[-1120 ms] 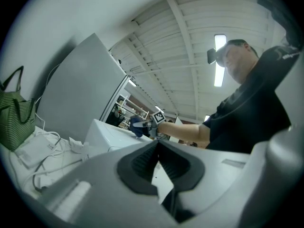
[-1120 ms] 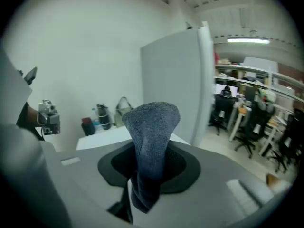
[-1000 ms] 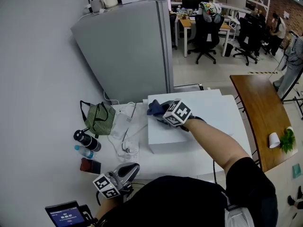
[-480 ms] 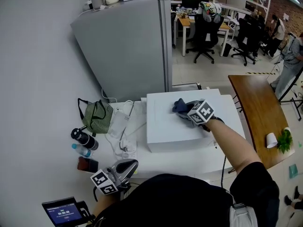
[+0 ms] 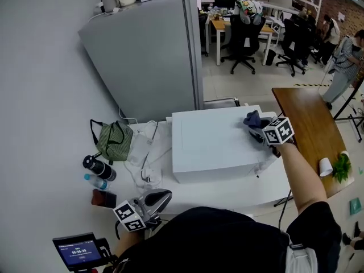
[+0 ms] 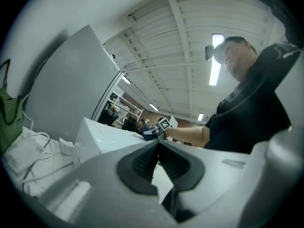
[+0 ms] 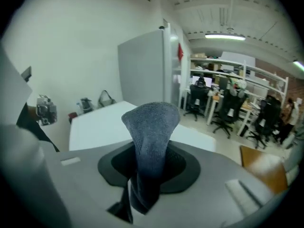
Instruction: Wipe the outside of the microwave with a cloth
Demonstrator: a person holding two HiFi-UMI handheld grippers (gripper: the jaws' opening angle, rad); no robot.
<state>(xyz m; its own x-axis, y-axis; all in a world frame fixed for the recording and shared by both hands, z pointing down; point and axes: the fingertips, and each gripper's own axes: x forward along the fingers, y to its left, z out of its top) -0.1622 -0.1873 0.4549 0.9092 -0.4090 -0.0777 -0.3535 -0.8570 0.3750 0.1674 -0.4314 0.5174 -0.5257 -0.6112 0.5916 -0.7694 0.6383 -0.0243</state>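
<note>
Closest to me, my left gripper (image 5: 164, 196) sits low at the front edge of the white table (image 5: 227, 193). Its jaws are pressed together with nothing between them. Left of it, a small device with a lit screen (image 5: 78, 250) shows at the frame's bottom.

A little further along the table's left side stand a dark bottle (image 5: 98, 167) and a clear bottle with a blue cap (image 5: 95, 182). Past them are a tangle of white cables (image 5: 145, 159) and a green bag (image 5: 114, 141) against the wall.

The white microwave (image 5: 210, 147) takes up the middle of the table. My right arm reaches across to the back right corner of its top. There my right gripper (image 5: 260, 128) is clamped on the blue-grey cloth (image 5: 252, 119), and a fold of it bulges out beyond the pads. I cannot tell whether the cloth presses on the surface.

To the right is a wooden table (image 5: 307, 124) with a paper cup (image 5: 325, 166) and a small plant (image 5: 343, 167). Behind the microwave stands a grey refrigerator (image 5: 148, 56), and beyond it office chairs (image 5: 244, 33) at desks.
</note>
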